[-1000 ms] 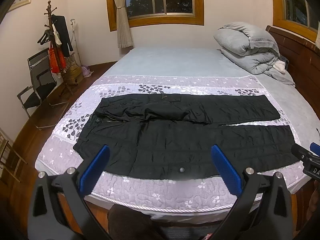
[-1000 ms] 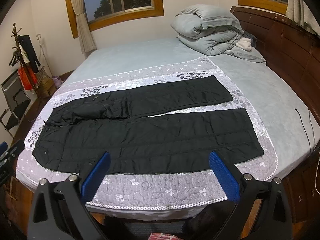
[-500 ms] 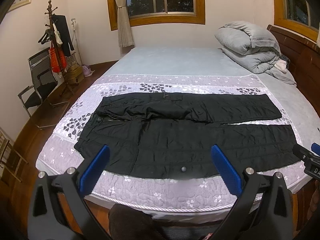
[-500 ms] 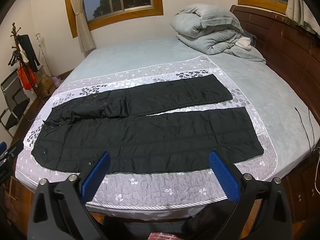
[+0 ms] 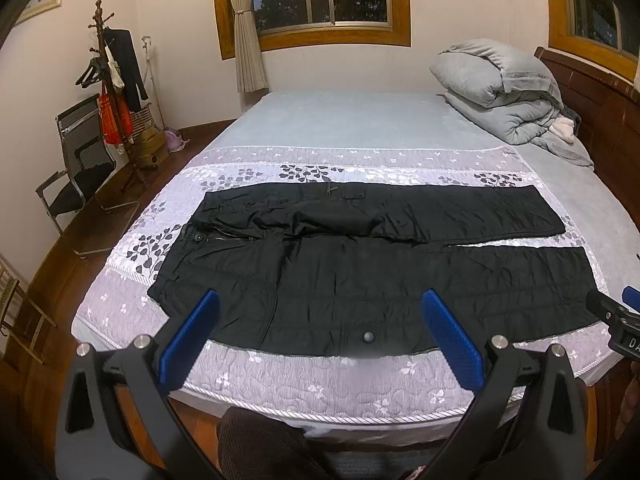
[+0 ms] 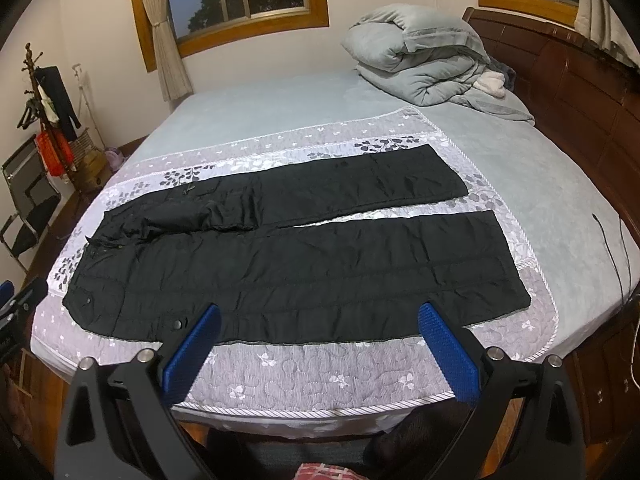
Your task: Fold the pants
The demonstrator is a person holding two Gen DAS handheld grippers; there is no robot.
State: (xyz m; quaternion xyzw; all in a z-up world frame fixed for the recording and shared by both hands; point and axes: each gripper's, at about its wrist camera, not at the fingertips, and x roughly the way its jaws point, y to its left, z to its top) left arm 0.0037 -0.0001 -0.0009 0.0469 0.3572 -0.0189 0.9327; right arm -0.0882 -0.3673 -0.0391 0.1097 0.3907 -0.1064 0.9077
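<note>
The black pants (image 5: 372, 272) lie flat on the bed (image 5: 360, 128), waist at 9 o'clock. Both the left tool (image 5: 320, 332) and the right tool (image 6: 318, 340) are wide open, holding nothing. The right tool's tag shows only "DA".

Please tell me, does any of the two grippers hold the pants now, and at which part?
Nothing is held. The left gripper and the right gripper are both open, short of the black pants, which lie flat on the bed.
</note>
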